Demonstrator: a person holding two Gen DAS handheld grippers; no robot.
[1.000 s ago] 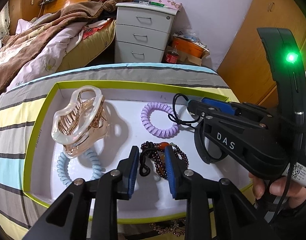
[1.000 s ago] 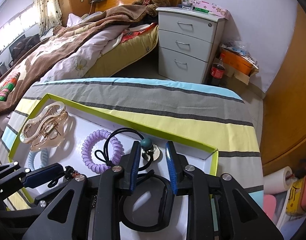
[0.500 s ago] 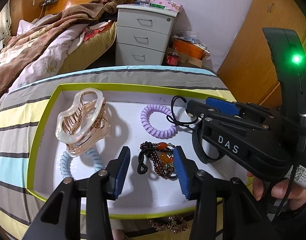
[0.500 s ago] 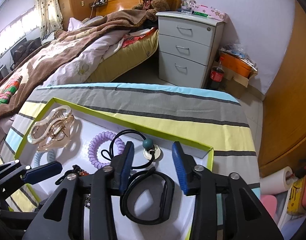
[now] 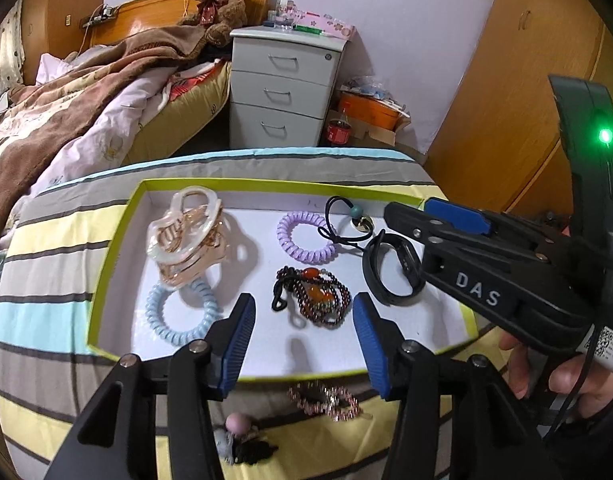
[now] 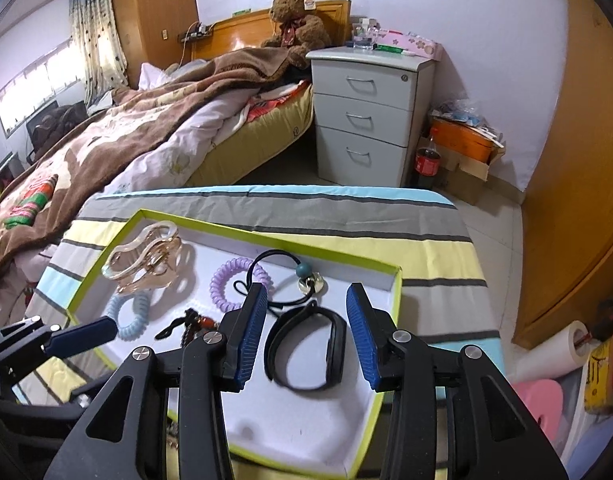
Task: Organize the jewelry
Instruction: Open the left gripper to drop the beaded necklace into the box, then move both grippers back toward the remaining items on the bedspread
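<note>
A white tray with a green rim [image 5: 106, 264] [image 6: 394, 292] lies on the striped table. In it are a clear and gold hair claw [image 5: 186, 236] [image 6: 144, 262], a blue coil tie [image 5: 178, 312], a purple coil tie [image 5: 306, 236] [image 6: 226, 280], a black elastic with a teal bead [image 5: 356, 212] [image 6: 304, 270], a dark bead bracelet [image 5: 314, 296] and a black wristband [image 5: 390, 268] [image 6: 306, 352]. My left gripper [image 5: 302, 340] is open above the bead bracelet. My right gripper [image 6: 306, 336] is open above the wristband.
A pink bead bracelet [image 5: 326, 398] and a pink and grey hair tie [image 5: 238, 436] lie on the cloth in front of the tray. Beyond the table are a bed [image 6: 126, 136], a grey drawer cabinet [image 6: 366, 120] and wooden doors [image 5: 506, 92].
Both grippers opened wide and pulled back and up. The bead bracelet and the wristband now lie free in the tray.
</note>
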